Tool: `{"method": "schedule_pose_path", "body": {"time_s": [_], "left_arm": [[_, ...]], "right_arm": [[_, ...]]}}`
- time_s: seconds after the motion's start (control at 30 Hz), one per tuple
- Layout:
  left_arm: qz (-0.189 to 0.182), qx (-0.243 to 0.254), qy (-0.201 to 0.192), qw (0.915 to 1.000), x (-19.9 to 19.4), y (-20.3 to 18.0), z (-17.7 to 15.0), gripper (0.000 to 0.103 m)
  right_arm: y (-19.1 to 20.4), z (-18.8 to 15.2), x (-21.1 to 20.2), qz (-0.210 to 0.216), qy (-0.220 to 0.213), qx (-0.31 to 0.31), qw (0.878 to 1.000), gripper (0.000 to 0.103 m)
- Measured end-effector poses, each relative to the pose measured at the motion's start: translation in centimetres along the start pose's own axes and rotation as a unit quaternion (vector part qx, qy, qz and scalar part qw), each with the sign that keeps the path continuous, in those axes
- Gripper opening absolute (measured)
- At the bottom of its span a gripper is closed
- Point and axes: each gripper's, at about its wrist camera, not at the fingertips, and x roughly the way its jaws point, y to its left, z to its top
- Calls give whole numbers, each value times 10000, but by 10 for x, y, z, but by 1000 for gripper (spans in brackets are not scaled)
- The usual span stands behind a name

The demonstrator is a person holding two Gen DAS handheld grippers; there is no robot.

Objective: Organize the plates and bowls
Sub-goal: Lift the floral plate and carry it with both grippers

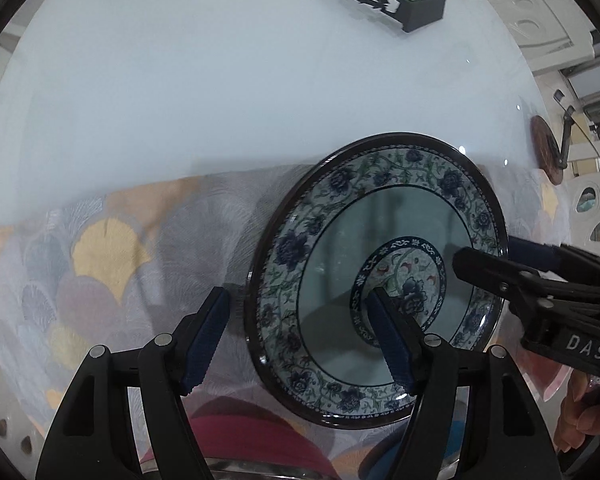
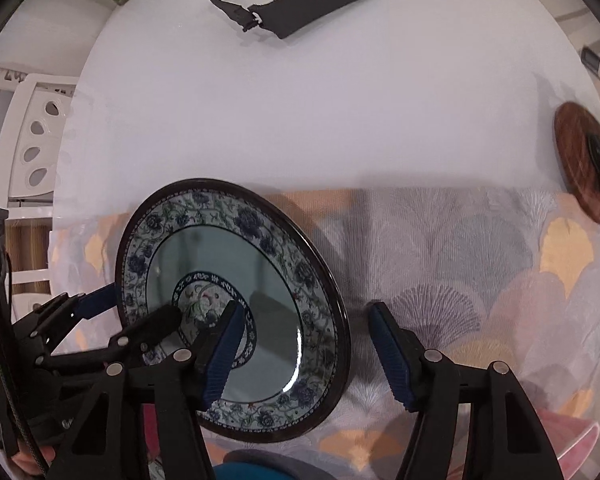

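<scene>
A: Item one, the plate (image 1: 376,280). Location?

B: Flat on the patterned cloth (image 1: 100,248) at the near part of the white desk (image 1: 220,80). Blue floral rim, dark edge, blue-grey well with a small flowered medallion. No bowl is seen in either view.

A: Item two, the left gripper (image 1: 300,332)?

B: Pointing down. Fingers partly spread and straddling the plate's left rim, one outside over the cloth, one over the well. Not pressing on the rim as far as I can tell.

A: Item three, the right gripper (image 2: 306,354)?

B: Same arrangement on the opposite rim: fingers partly spread, rim between them, nothing clamped.

A: Step in hand?

B: By my judgement, a two-sided pickup of the plate, at the approach stage.

A: Next move calls for?

B: Likely settling both pairs of fingers level with the rim, pinching evenly, then lifting together so the plate stays flat. Destination unclear; a black frame (image 2: 292,4) lies at the far side.
</scene>
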Motion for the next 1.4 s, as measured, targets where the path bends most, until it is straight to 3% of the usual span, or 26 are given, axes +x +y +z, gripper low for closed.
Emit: {"method": "schedule_pose_path", "body": {"time_s": [0.1, 0.27, 0.53, 0.73, 1.4], "left_arm": [[50, 89, -31, 9999, 2, -5, 2, 69], [-48, 126, -19, 9999, 4, -14, 10, 69], [-51, 170, -16, 9998, 6, -25, 16, 69], [-207, 153, -54, 9997, 0, -12, 17, 69], [-485, 123, -529, 9973, -44, -9, 4, 69]], "right_arm": [[10, 1, 2, -89, -23, -109, 9999, 63], [13, 5, 5, 240, 8, -106, 9997, 63], [16, 6, 7, 165, 53, -121, 9998, 63], [14, 6, 6, 196, 55, -119, 9997, 63], [21, -2, -52, 64, -380, -254, 9989, 63]]}}
